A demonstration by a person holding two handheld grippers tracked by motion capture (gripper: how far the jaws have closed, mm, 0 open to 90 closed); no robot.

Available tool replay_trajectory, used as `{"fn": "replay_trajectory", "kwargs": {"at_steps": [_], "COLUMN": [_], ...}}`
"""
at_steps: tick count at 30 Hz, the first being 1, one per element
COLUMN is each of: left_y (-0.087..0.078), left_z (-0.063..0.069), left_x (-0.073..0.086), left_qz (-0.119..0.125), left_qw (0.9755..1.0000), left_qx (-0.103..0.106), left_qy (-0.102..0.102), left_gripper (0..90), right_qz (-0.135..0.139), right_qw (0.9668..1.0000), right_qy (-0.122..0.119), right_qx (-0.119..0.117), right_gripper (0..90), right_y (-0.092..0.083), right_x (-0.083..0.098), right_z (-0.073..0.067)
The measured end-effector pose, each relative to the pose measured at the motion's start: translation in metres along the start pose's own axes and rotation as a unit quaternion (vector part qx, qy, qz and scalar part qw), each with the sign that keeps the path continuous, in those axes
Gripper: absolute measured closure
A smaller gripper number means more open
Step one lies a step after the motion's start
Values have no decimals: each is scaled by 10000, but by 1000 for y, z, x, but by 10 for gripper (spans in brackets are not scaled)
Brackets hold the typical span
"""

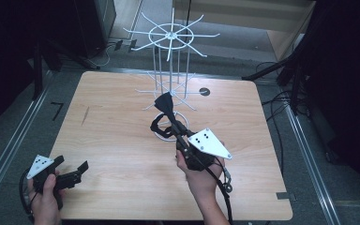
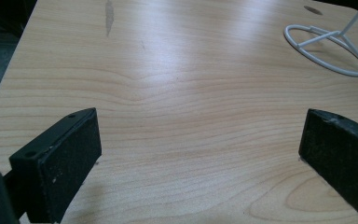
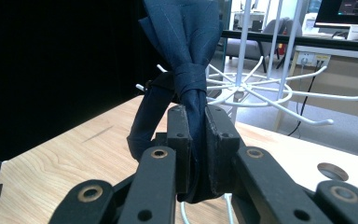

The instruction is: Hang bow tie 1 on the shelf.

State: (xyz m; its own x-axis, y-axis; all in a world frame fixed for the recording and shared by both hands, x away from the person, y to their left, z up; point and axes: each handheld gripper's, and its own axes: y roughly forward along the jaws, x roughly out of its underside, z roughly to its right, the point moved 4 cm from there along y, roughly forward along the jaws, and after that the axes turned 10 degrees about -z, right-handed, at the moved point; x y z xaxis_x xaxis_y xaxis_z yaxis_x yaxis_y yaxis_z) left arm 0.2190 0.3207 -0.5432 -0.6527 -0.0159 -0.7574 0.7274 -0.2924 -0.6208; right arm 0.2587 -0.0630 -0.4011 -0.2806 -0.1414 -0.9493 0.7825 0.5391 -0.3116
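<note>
From the high view, the right gripper (image 1: 168,123) at centre frame is clamped on a dark tie (image 1: 165,108), held up right by the white wire rack (image 1: 171,51), while the left gripper (image 1: 72,171) sits wide open and empty at lower left. Left gripper view: bare table (image 2: 168,84) between spread jaws, with the rack's base ring at upper right. Right gripper view has the tie pinched just under its knot at centre, so I'd say it's mid-hanging, and next comes lifting its loop over a rack prong (image 3: 307,119).

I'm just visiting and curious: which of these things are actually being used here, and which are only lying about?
In use:
- right gripper, jaws shut on the dark blue necktie
- white wire rack, just beyond the necktie

Idle:
- left gripper, jaws open over bare wood
- wooden table
- cables on the floor
</note>
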Motion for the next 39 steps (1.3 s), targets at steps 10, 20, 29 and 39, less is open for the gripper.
{"fn": "replay_trajectory", "kwargs": {"at_steps": [10, 20, 29, 39], "left_y": [0, 0, 0, 0], "left_z": [0, 0, 0, 0], "left_x": [0, 0, 0, 0], "left_qz": [1, 2, 2, 7], "left_qw": [10000, 10000, 10000, 10000], "left_qx": [-2, 0, -1, 1], "left_qy": [1, 0, -2, -2], "left_gripper": [0, 0, 0, 0], "right_qz": [-24, -99, -160, -204], "right_qw": [10000, 9998, 9994, 9988], "right_qy": [47, 103, 146, 217], "right_qx": [78, 167, 261, 390], "right_gripper": [829, 829, 829, 822], "right_y": [4, 14, 24, 34], "right_x": [2, 4, 5, 8], "right_z": [7, 13, 19, 25]}}
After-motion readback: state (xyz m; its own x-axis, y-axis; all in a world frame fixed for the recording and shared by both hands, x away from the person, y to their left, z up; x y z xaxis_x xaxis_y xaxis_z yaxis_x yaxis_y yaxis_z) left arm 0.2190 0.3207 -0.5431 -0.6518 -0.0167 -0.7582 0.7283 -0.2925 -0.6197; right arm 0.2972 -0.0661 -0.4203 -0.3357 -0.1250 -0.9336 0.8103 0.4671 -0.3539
